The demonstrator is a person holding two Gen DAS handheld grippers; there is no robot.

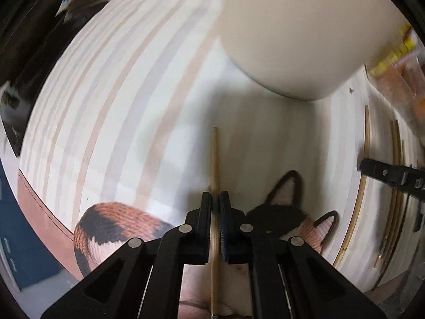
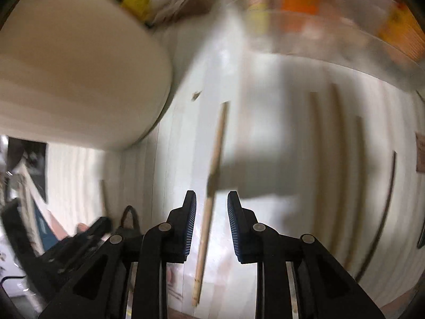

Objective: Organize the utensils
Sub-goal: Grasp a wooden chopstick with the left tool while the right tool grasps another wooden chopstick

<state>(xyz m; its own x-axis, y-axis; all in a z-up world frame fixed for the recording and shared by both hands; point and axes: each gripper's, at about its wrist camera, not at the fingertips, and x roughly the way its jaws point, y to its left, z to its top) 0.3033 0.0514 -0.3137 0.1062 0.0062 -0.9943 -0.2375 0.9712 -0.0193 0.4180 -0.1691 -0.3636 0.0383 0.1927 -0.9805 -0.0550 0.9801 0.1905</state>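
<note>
My left gripper (image 1: 215, 199) points down at the table and is shut on a pale wooden chopstick (image 1: 214, 154), which sticks out ahead of the pads. A second wooden chopstick (image 2: 216, 146) runs lengthwise through the gap of my right gripper (image 2: 211, 199), whose jaws stand apart and do not touch it. A tall cream cylinder pot (image 1: 292, 40) stands just beyond both grippers and fills the upper left of the right wrist view (image 2: 79, 66). The right wrist view is blurred.
A white striped table cover (image 1: 119, 106) lies under everything. Beside my left gripper is a knitted calico cat piece (image 1: 119, 223). Several more chopsticks (image 2: 337, 159) lie to the right. Behind the pot, a clear tub (image 2: 332, 40) holds yellow and orange packets.
</note>
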